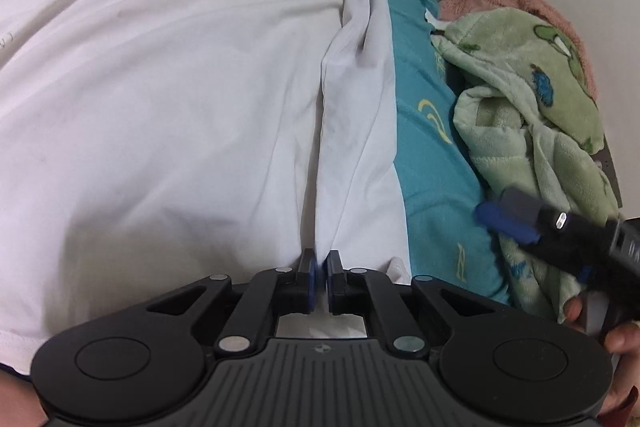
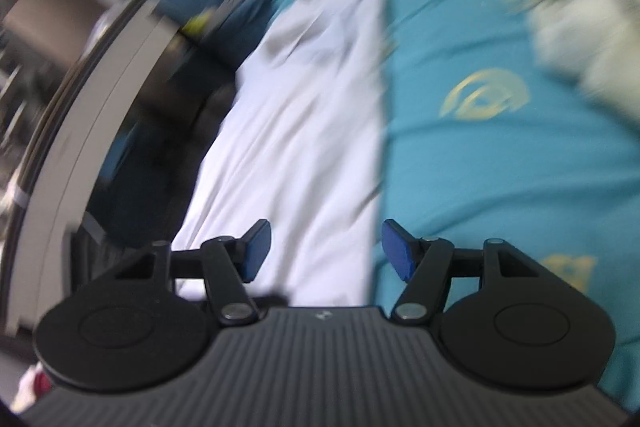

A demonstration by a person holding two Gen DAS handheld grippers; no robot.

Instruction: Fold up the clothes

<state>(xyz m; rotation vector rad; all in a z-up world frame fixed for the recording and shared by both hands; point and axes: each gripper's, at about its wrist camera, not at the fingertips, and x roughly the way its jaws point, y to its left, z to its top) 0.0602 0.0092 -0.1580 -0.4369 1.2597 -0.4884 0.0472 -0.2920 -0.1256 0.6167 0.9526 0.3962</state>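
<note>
Blur smears the open right hand-held gripper; left hand-held gripper pinches white garment.

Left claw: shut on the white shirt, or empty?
Shut on it: left claw pads pinch a ridge of the white shirt.

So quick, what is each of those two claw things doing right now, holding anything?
Left gripper: closed, pinching a fold of the white garment.
Right gripper: open, holding nothing, above the white garment's edge.
</note>
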